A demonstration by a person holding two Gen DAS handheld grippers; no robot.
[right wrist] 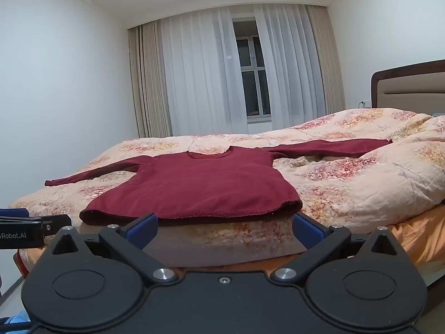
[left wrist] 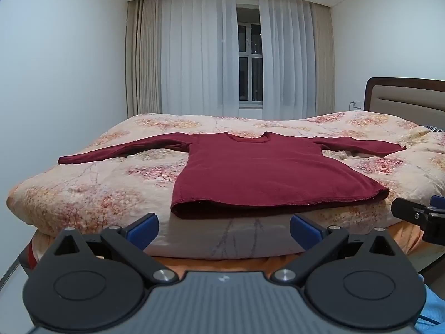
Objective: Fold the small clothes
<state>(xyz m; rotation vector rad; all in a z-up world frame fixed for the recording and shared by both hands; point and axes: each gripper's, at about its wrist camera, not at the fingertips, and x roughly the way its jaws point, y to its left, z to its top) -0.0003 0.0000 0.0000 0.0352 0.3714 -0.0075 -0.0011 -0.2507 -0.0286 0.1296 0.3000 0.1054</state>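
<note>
both grippers' fingers (left wrist: 140, 229) spread wide, empty, near the flat maroon shirt's (left wrist: 250, 172) hem, quilt (left wrist: 83, 194) edge

A wide bed (left wrist: 69, 194) covered by a quilted floral comforter in peach and pink fills the room's middle. At its right end rises a padded beige headboard with a dark wooden frame (left wrist: 406, 97). Behind the bed, sheer white floor-length curtains (left wrist: 194, 55) flanked by beige drapes part over a dark white-framed window (left wrist: 250, 64). Plain white walls (left wrist: 61, 55) stand either side under even light.
</note>
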